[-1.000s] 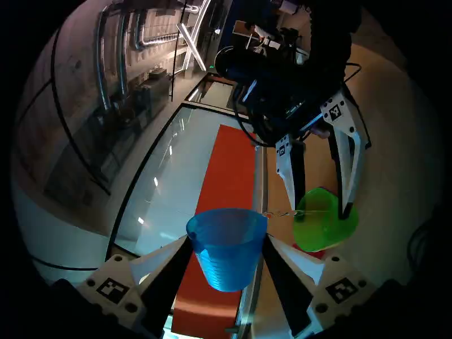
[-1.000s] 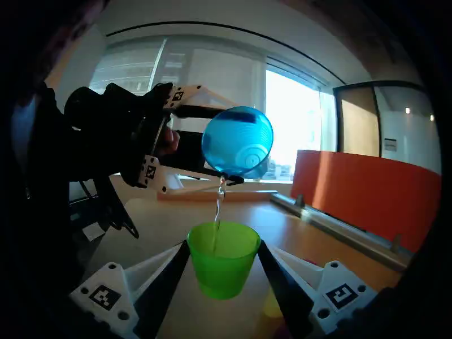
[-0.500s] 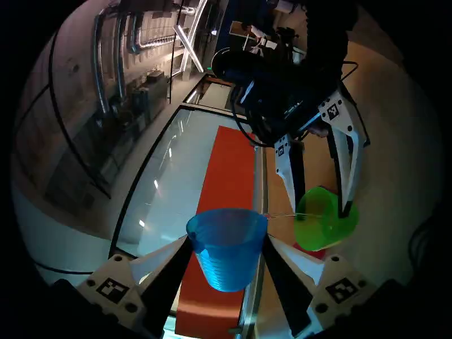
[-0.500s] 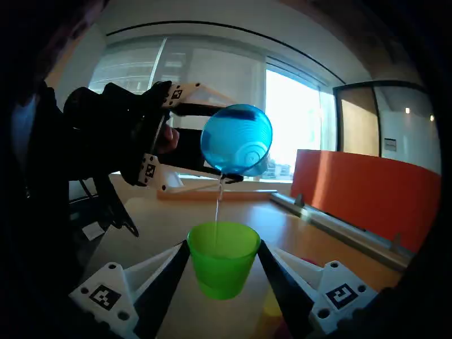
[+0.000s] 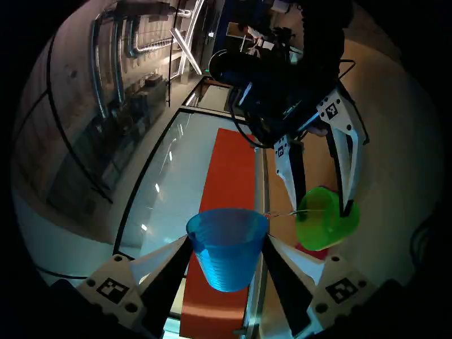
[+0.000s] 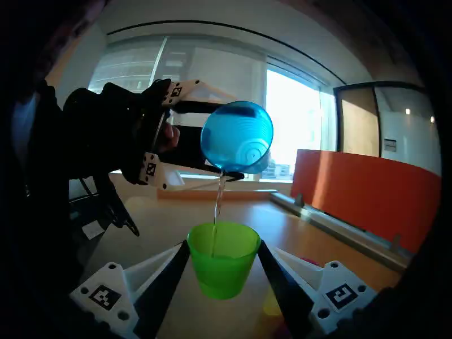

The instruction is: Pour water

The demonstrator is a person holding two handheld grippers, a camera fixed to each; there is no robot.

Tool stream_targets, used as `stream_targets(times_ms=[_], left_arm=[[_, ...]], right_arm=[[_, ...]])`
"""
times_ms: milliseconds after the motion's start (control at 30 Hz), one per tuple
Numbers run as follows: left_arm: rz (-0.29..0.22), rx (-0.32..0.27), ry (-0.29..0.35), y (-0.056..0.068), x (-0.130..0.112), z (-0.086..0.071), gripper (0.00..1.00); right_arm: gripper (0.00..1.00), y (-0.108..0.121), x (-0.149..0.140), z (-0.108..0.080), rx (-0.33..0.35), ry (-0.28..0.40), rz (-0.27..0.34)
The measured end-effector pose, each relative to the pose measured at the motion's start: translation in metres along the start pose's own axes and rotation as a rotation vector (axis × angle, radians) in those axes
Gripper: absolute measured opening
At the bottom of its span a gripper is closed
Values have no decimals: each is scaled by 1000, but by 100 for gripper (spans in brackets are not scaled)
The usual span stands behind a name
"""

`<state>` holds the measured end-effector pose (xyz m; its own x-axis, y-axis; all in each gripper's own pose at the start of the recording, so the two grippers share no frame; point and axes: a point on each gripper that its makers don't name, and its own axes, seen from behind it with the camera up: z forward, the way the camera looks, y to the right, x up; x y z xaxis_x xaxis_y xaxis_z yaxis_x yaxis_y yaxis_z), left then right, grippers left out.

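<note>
The left gripper (image 5: 227,244) is closed on the translucent blue plastic cup (image 5: 227,257), both fingers pressing its sides, holding it tipped above the right gripper. The right gripper (image 6: 223,247) clamps the translucent green plastic cup (image 6: 223,268) upright over the wooden tabletop (image 6: 164,217). A thin stream of water (image 6: 217,203) falls from the blue cup's rim into the green cup.

Close opposed views, common blue cup (image 5: 227,248)

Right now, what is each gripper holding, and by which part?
The left gripper holds the blue cup by its side walls, tipped; the right gripper, the green cup by its sides, upright.
</note>
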<state>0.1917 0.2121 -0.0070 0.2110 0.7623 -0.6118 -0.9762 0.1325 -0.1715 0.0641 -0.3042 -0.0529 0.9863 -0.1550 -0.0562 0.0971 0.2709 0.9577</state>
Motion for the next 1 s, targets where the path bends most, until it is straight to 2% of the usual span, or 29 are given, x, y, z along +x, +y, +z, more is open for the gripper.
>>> stream_targets(times_ms=[1000], left_arm=[[56,12,10,-6,3,0,84]], right_arm=[[90,-2,1,2,4,-1,-6]])
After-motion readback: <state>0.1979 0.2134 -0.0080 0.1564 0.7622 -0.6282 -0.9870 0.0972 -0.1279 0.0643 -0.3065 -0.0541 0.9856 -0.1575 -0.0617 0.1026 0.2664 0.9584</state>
